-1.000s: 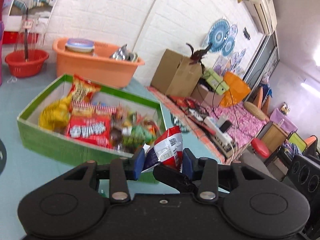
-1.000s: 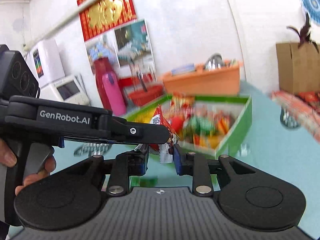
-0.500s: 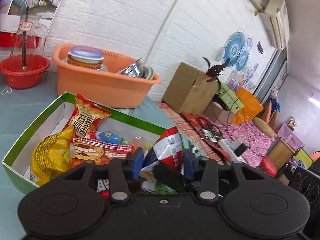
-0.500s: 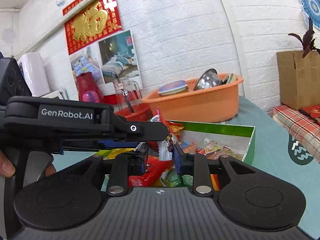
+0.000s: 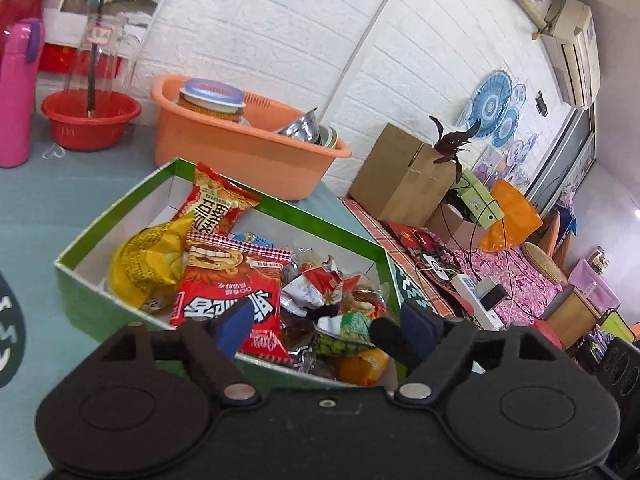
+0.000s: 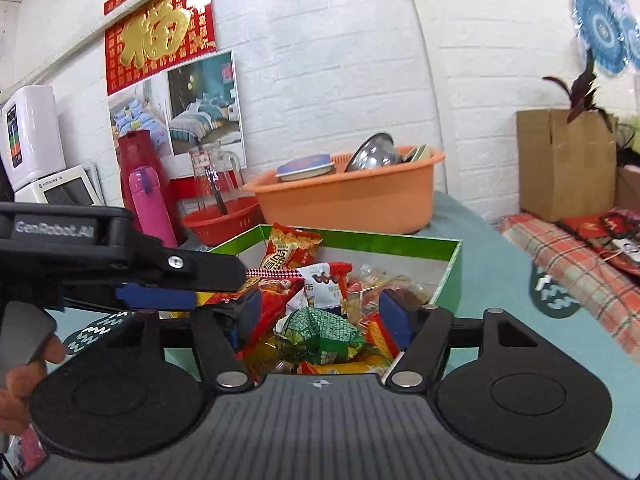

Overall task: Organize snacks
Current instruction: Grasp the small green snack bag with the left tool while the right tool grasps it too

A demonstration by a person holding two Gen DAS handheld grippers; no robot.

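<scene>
Green cardboard is forming the walls of the snack box (image 5: 120, 216), which is sitting on the teal tabletop (image 5: 60, 200) and holding a heap of snack packets. Among them, a big red packet (image 5: 230, 292) is lying flat beside a yellow mesh bag (image 5: 140, 268), a red and orange packet (image 5: 218, 204) is leaning up at the far end, and a crumpled red and white packet (image 5: 316, 286) is resting on top of the pile near the right wall. A green packet (image 6: 320, 330) is lying at the near end.

Both tools are hovering over the box's near edge with jaws spread wide and nothing between them: the left gripper (image 5: 324, 328) is gaping above the packets, and the right gripper (image 6: 320, 312) is doing likewise, with the left tool's black arm crossing just in front of its left finger.

Behind the box, an orange basin (image 5: 240, 148) of dishes is standing close by, with a red basket (image 5: 90, 124) and a pink bottle (image 5: 18, 92) further left.
</scene>
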